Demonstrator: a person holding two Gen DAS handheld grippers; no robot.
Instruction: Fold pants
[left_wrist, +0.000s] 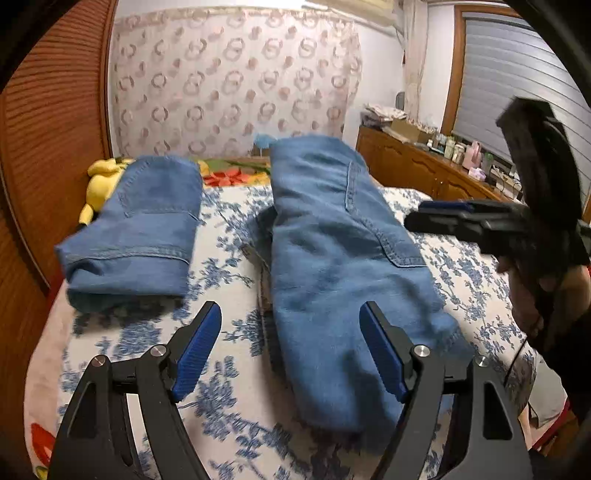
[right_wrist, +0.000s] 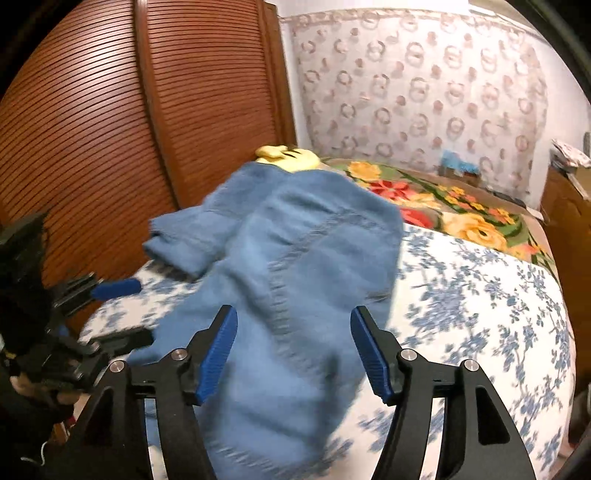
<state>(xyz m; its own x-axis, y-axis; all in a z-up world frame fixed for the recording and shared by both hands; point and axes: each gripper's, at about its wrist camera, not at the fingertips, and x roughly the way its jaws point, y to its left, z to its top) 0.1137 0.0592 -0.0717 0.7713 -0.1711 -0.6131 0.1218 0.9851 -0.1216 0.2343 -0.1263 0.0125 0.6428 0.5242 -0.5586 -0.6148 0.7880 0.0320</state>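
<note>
A long pair of blue denim pants (left_wrist: 343, 266) lies folded lengthwise on the bed, running away from me; it also shows in the right wrist view (right_wrist: 295, 295). A second blue denim garment (left_wrist: 144, 232) lies folded at the left, also seen in the right wrist view (right_wrist: 184, 236). My left gripper (left_wrist: 291, 350) is open and empty above the near end of the long pants. My right gripper (right_wrist: 293, 350) is open and empty above the same pants. The right gripper shows at the right in the left wrist view (left_wrist: 443, 216). The left gripper shows at the left in the right wrist view (right_wrist: 125, 314).
The bed has a white sheet with blue flowers (left_wrist: 229, 354) and a floral blanket (right_wrist: 461, 210) at the far end. A yellow plush toy (left_wrist: 101, 181) lies by the brown slatted wardrobe (right_wrist: 92, 129). A wooden cabinet with bottles (left_wrist: 436, 166) stands at the right.
</note>
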